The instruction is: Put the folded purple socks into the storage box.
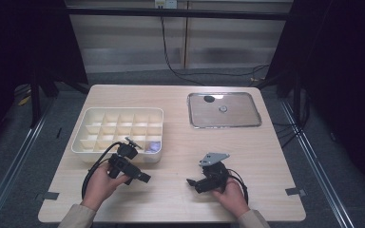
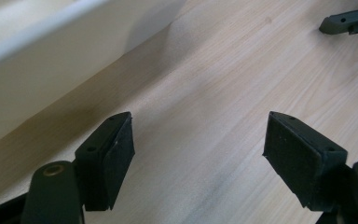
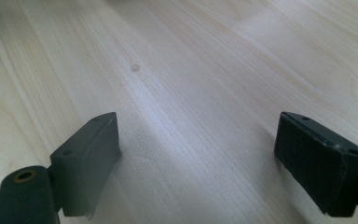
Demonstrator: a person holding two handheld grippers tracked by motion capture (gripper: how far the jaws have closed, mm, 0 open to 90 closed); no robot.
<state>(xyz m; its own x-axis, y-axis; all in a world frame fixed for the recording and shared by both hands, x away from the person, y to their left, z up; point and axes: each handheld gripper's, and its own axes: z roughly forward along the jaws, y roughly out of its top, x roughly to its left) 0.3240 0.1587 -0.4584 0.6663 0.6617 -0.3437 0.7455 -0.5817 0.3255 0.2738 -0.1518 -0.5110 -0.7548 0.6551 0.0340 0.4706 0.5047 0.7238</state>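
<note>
On the near half of the bench [image 1: 180, 142], resting low with jaws spread wide and nothing between them: left gripper [image 2: 198, 154] lying just beside the front wall of the white divided box [image 1: 116, 130], right gripper [image 3: 198, 158] sitting well apart to the right, its tips pointing toward the left one. Inside the box's front right compartment, lying alone, a small bluish item [image 1: 155, 146], too small to identify. Toward the far right, sitting flat and holding a dark round piece [image 1: 209, 99] and a small silvery one [image 1: 223, 109]: metal tray [image 1: 252, 121].
</note>
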